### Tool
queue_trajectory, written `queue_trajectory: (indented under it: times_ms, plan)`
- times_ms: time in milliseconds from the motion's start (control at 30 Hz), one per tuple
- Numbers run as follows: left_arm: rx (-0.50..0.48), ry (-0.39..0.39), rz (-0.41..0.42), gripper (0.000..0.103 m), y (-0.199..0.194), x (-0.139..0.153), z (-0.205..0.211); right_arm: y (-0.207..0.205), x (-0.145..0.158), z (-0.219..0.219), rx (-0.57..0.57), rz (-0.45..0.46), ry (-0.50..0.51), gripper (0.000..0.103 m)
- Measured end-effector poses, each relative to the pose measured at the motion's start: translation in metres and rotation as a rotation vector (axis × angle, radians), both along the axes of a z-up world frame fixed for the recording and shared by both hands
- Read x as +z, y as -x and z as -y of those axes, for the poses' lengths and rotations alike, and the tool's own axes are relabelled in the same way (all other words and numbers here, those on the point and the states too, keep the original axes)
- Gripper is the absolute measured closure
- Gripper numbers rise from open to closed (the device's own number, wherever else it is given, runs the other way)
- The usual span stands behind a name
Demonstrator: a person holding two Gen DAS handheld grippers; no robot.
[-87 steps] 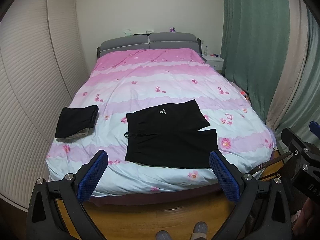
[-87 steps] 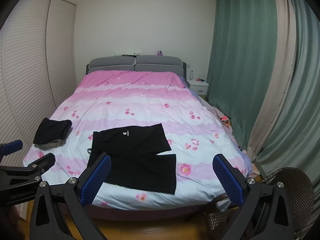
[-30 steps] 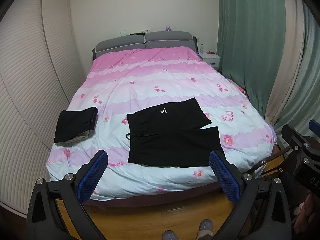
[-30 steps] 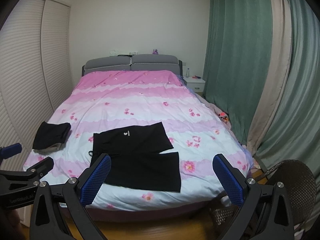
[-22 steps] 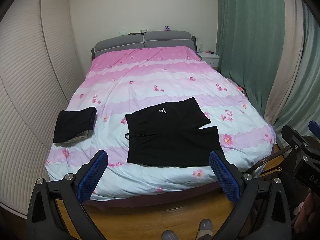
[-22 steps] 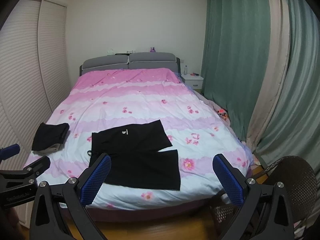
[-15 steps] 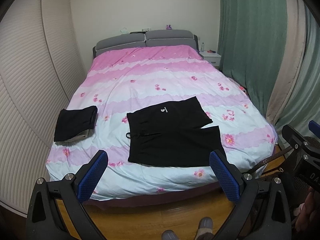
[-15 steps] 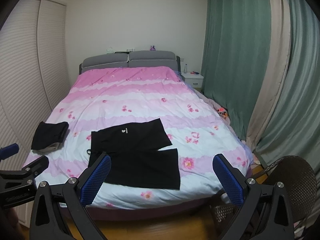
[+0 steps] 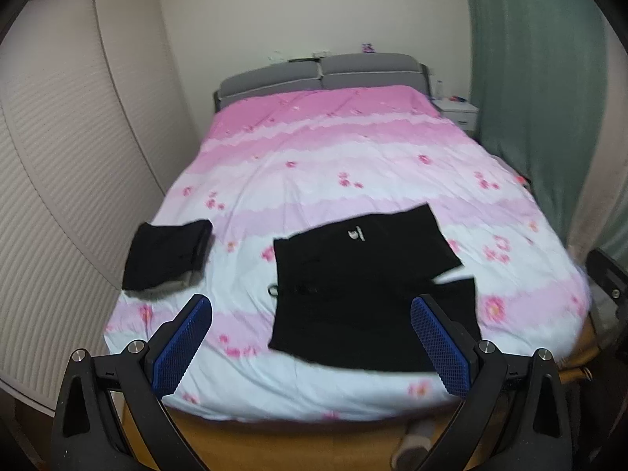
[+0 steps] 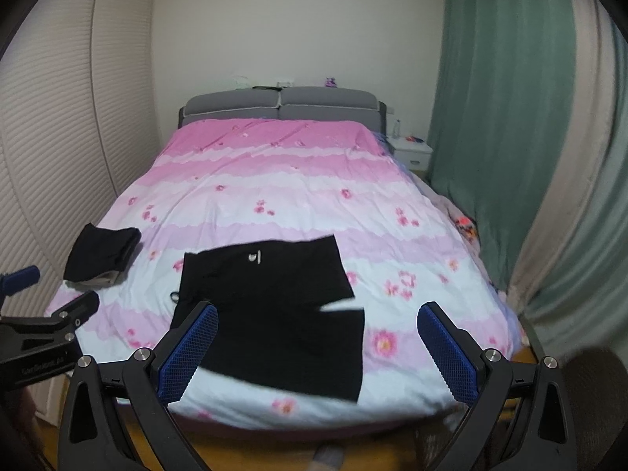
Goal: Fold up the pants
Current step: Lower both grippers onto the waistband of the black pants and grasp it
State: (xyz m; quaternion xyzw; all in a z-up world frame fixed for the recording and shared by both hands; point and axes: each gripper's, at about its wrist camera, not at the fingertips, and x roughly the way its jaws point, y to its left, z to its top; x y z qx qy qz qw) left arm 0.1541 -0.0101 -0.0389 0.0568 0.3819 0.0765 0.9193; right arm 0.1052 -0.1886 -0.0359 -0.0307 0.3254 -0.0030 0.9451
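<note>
The left gripper (image 9: 310,343) is held over the foot of the bed with its jaws spread wide and nothing between the blue pads (image 9: 181,347). The right gripper (image 10: 318,347) stands the same way – wide apart, empty, also above the foot edge. Beyond them the black shorts (image 9: 365,274) lie flat and spread out on the near part of the pink floral duvet (image 9: 333,149), waistband to the left, the two legs to the right, a small white logo on the farther leg. To the left of the shorts, apart from them, a folded black garment (image 9: 167,253) rests near the bed's edge. Farther away – a grey headboard (image 10: 280,108), a white nightstand (image 10: 412,153), green curtains (image 10: 498,117) at right, and a ribbed wardrobe (image 10: 51,117) at left
</note>
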Motion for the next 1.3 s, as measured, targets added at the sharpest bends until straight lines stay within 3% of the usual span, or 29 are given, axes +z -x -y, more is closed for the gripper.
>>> queue_trajectory:
  times_ms: [200, 367, 500, 600, 733, 800, 900, 967, 1067, 1100, 1300]
  plan:
    - [0.026, -0.028, -0.014, 0.0, -0.087, -0.028, 0.03, -0.105, -0.024, 0.039, 0.092, -0.009, -0.023, 0.001]
    - [-0.009, -0.055, -0.022, 0.0, -0.172, -0.067, 0.053, -0.208, -0.058, 0.063, 0.163, -0.073, -0.027, 0.001]
    - [-0.129, -0.019, -0.052, 0.0, -0.247, -0.105, 0.06, -0.294, -0.093, 0.067, 0.268, -0.13, 0.017, 0.001]
    - [-0.238, 0.001, -0.123, 0.0, -0.304, -0.138, 0.061, -0.361, -0.124, 0.069, 0.348, -0.2, 0.025, 0.001]
    - [-0.367, -0.036, -0.192, 0.0, -0.373, -0.185, 0.058, -0.442, -0.177, 0.053, 0.479, -0.307, 0.096, 0.001]
    - [-0.4, -0.049, -0.214, 0.0, -0.403, -0.209, 0.052, -0.465, -0.198, 0.043, 0.525, -0.333, 0.144, 0.001]
    - [-0.433, -0.129, -0.271, 0.005, -0.449, -0.255, 0.045, -0.501, -0.232, 0.026, 0.606, -0.353, 0.204, 0.001]
    - [-0.449, -0.185, -0.323, 0.018, -0.476, -0.284, 0.041, -0.521, -0.259, 0.016, 0.673, -0.379, 0.236, 0.001]
    - [-0.462, -0.179, -0.36, 0.018, -0.498, -0.32, 0.035, -0.55, -0.302, 0.003, 0.723, -0.414, 0.343, 0.007]
    - [-0.472, -0.168, -0.371, 0.018, -0.501, -0.328, 0.033, -0.557, -0.314, -0.001, 0.729, -0.432, 0.358, 0.011]
    - [-0.61, -0.168, -0.426, 0.018, -0.518, -0.373, 0.032, -0.588, -0.369, -0.009, 0.783, -0.484, 0.398, 0.012]
